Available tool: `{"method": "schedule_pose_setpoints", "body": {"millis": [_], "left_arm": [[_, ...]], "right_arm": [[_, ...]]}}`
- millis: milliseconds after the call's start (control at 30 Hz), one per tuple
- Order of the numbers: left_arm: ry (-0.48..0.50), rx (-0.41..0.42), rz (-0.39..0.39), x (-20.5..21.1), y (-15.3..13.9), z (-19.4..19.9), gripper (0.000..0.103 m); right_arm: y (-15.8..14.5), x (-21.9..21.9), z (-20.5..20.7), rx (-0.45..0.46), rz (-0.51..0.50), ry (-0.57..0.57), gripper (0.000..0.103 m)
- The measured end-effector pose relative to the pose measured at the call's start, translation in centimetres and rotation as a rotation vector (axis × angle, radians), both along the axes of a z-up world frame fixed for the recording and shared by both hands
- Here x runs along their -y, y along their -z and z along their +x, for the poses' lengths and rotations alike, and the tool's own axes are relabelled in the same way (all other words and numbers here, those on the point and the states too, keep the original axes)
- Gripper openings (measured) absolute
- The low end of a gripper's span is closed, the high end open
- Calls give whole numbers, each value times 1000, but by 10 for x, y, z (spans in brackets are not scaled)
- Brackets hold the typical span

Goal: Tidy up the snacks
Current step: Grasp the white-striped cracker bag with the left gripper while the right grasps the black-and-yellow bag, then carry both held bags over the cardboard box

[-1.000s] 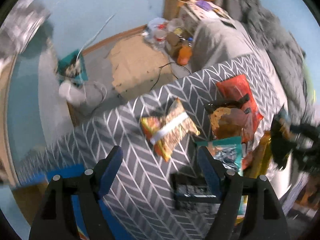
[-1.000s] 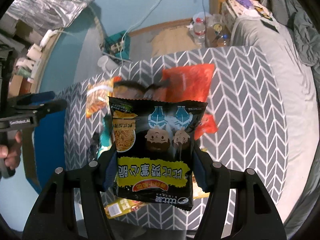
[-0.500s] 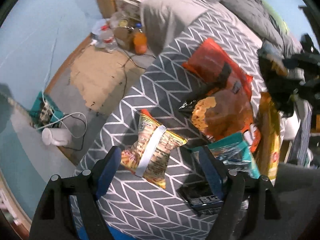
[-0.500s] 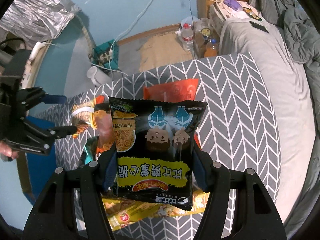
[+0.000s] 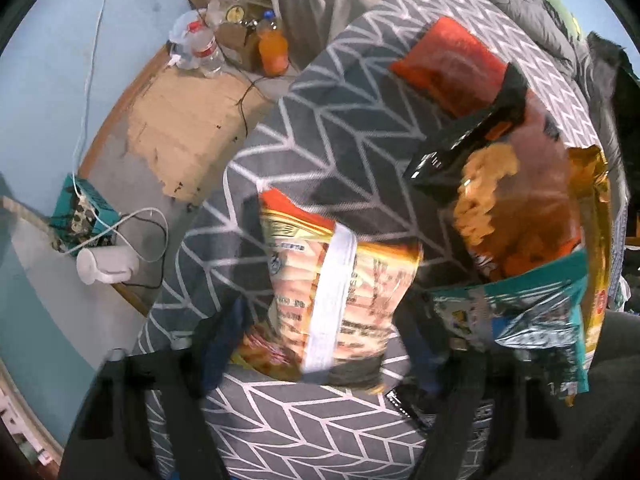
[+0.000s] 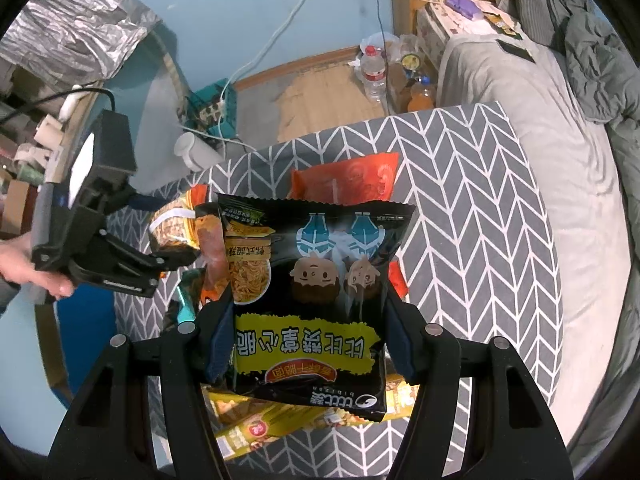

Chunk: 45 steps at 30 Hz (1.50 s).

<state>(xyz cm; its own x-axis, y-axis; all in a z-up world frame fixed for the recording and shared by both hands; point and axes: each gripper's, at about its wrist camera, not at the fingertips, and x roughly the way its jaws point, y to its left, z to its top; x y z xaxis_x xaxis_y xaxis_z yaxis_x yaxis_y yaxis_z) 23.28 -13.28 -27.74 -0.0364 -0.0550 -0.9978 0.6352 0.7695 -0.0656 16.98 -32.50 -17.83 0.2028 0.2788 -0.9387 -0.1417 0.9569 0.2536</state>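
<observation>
Your right gripper [image 6: 308,344] was clamped on a black noodle-snack packet [image 6: 312,304], its blue pads pressed against the packet's two side edges, the print upside down toward the camera. You held that packet up above the bed's grey chevron-patterned cover [image 6: 472,240], the gripper tilted steeply downward over the pile of other snacks near the cover's left edge.

Your left gripper [image 5: 320,344] pointed straight down over an orange snack bag with a white band [image 5: 332,288] lying on the cover [image 5: 320,128]. Its jaws had just been closing, with that bag between them; the view was too blurred to tell whether the pads [image 5: 218,340] actually touched the bag. In the right wrist view your left hand [image 6: 36,264] gripped the handle at the picture's left edge, and the gripper's fingers reached in toward the same bag [image 6: 172,228].

Just beside the banded bag lay a teal packet [image 5: 520,308], partly over a brown-and-orange chip bag [image 5: 512,208]. A red-orange bag [image 5: 448,68] lay beyond that, toward the cover's far edge, and a yellow packet [image 5: 596,240] ran along the pile's right side. A yellow packet [image 6: 280,420] also showed beneath the held black one.

On the floor past the cover's edge stood an orange drink bottle [image 5: 274,50] and a clear water bottle [image 5: 204,50].
</observation>
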Motion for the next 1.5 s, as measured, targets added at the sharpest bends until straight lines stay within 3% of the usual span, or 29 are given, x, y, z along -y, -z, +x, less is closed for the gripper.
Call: {"method": "schedule_pose_setpoints", "body": {"millis": [267,667,967,1167,1500], "left_arm": [[-110,28,-40,-15,-9,-8,49],[-331,94,-65,-35,-54,-41,48],[-516,98,-152,-52,-89,-72,48],[-616,110,-144,-62,-111,-89,48],[-777,169,-200,-86,-151,-119,48]], "right_arm": [[-2,-8,-2,11,8,-30,64],[-14,-15,-8,40,-3,-66,64],[-30,-24,-11,63,14,-104,64],[-43,-36,-12,82,18,-141,64],[-66,-59,-18,117,16,-202,64]]}}
